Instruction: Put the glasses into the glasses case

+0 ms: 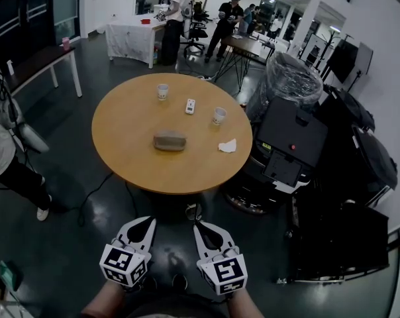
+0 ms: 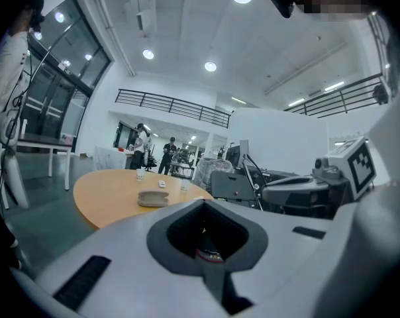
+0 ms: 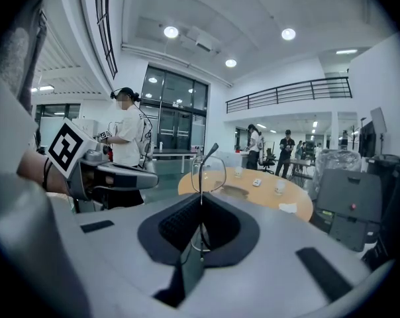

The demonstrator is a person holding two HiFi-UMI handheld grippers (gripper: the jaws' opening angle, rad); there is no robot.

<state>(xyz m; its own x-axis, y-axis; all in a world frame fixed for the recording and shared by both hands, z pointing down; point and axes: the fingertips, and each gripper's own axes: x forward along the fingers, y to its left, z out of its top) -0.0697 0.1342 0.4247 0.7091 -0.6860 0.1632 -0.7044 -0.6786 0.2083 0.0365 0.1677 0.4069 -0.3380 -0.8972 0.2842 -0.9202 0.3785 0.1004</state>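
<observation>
The right gripper point(image 1: 205, 229) is clamped on the thin glasses point(image 3: 210, 174). The left gripper point(image 1: 142, 225) is closed on nothing. The glasses case point(image 1: 169, 140) lies on the round table point(image 1: 134, 171), well apart, and looks closed. Everything else is left to do.

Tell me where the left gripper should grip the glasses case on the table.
Grip the glasses case across its short width at mid-length, coming down from above with the left gripper. It lies flat on the table, a low rounded oblong, long axis running left-right in the head view, so its long sides probably give the fingers the narrowest span.
</observation>
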